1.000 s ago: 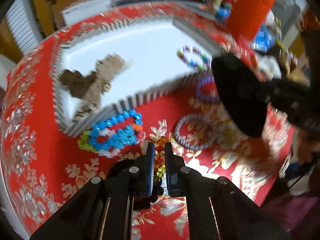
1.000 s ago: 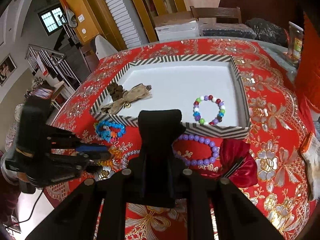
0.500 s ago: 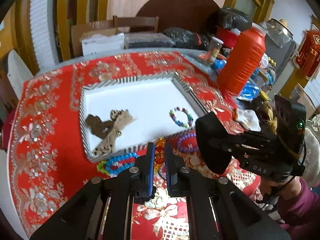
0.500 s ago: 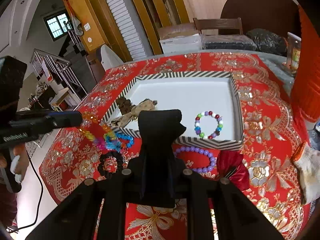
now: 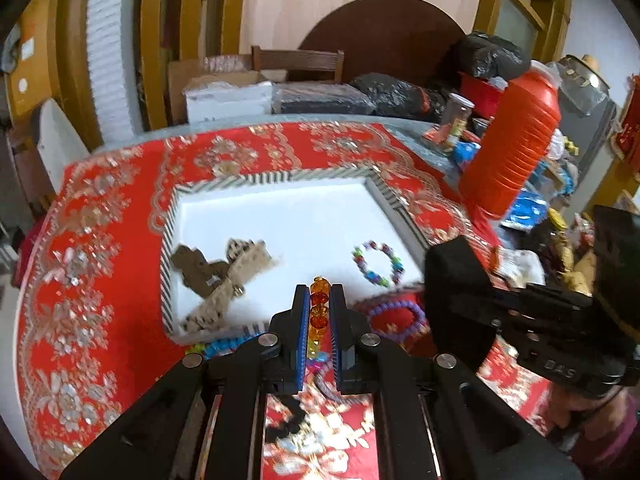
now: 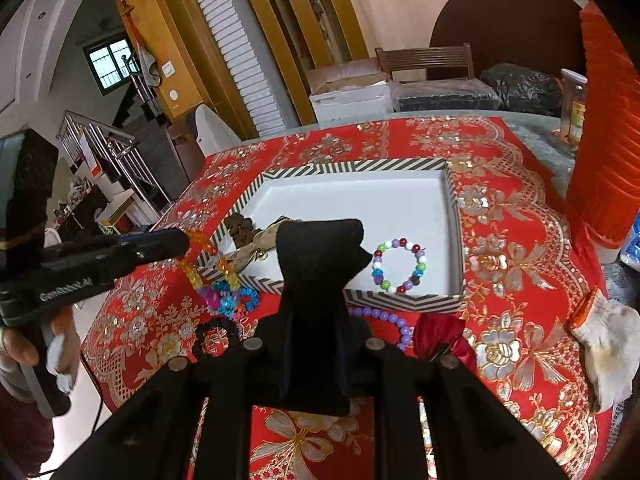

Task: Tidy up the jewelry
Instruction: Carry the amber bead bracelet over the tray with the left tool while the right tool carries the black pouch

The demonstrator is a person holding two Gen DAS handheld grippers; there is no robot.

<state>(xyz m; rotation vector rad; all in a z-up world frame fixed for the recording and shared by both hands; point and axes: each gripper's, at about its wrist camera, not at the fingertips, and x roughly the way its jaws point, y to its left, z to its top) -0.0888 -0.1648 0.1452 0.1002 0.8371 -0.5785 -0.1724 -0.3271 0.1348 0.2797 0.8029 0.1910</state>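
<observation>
left wrist view: the left tongs point(image 5: 319, 322) clench an orange bead bracelet point(image 5: 319, 312) in the air above the near edge of the tray point(image 5: 172, 248); a loose pinch could drop it short onto the worktop point(image 5: 100, 280).

right wrist view: the right tongs point(image 6: 316, 276) grip a black stand point(image 6: 316, 300), jaws narrow; the dangling bracelet could snag other beads.

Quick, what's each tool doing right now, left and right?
Left tool: shut on the amber bead bracelet, lifted off the table.
Right tool: shut on a black velvet holder.
</observation>
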